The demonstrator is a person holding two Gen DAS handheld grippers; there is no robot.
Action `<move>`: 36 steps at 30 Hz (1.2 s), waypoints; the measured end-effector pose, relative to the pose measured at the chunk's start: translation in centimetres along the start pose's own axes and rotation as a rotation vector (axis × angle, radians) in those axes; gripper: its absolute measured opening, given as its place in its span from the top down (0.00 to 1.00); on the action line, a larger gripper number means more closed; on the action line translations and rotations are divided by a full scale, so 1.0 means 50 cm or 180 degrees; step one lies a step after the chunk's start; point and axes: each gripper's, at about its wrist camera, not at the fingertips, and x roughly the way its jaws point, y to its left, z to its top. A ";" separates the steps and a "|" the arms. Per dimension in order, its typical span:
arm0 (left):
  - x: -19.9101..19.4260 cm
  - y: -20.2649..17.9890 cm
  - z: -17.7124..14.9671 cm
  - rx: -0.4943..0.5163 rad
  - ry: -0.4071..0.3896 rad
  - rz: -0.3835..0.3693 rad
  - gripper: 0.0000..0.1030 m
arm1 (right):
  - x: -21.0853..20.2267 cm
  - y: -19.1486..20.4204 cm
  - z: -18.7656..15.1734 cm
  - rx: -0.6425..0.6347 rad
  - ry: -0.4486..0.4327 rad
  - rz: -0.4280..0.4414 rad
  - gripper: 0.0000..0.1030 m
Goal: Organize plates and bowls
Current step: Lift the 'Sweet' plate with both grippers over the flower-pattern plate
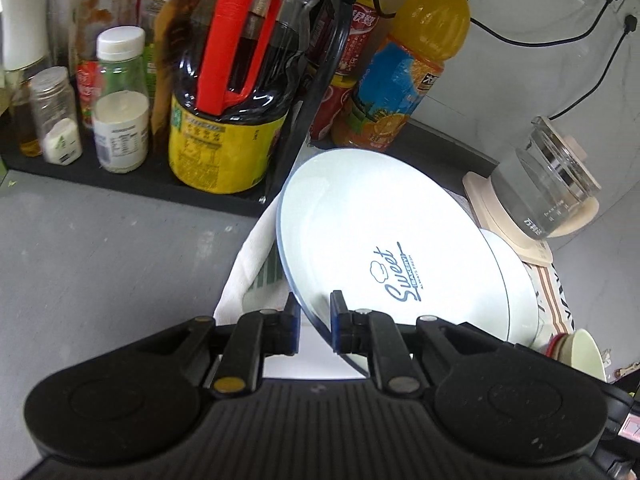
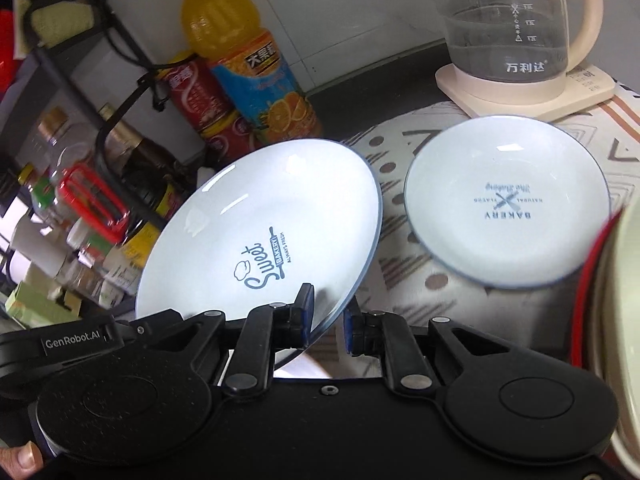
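Both grippers pinched the big "Sweet Bakery" plate (image 2: 260, 232) by its near rim, left gripper (image 1: 316, 320) and right gripper (image 2: 328, 320) alike, holding it tilted above the patterned cloth (image 2: 400, 280), with the smaller plate (image 2: 508, 204) lying flat just off its right edge, nearer the right hand.

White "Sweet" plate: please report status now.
Left claw and right claw both shut on round white "Sweet" plate, tilted. Smaller white "Bakery" plate lies beside on patterned cloth.
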 end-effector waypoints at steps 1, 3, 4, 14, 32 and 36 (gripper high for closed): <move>-0.008 0.000 -0.006 0.0006 -0.0011 0.0002 0.88 | -0.006 0.000 -0.006 -0.0004 0.0004 0.0000 0.86; -0.024 0.001 -0.020 0.0014 -0.0035 0.0003 0.88 | -0.019 0.002 -0.014 -0.0025 0.0004 0.0004 0.86; -0.033 0.001 -0.026 0.0020 -0.0046 0.0002 0.88 | -0.025 0.004 -0.019 -0.0039 -0.0004 0.0005 0.86; -0.097 0.013 -0.096 -0.0048 -0.0116 0.0018 0.88 | -0.085 0.003 -0.077 -0.0183 -0.0046 0.0057 0.86; -0.139 0.025 -0.202 -0.0102 0.0056 -0.0013 0.87 | -0.162 0.009 -0.165 -0.0351 0.0074 -0.0044 0.86; -0.129 0.034 -0.209 -0.0185 0.0134 -0.0026 0.87 | -0.163 0.007 -0.175 -0.0382 0.0102 -0.0103 0.86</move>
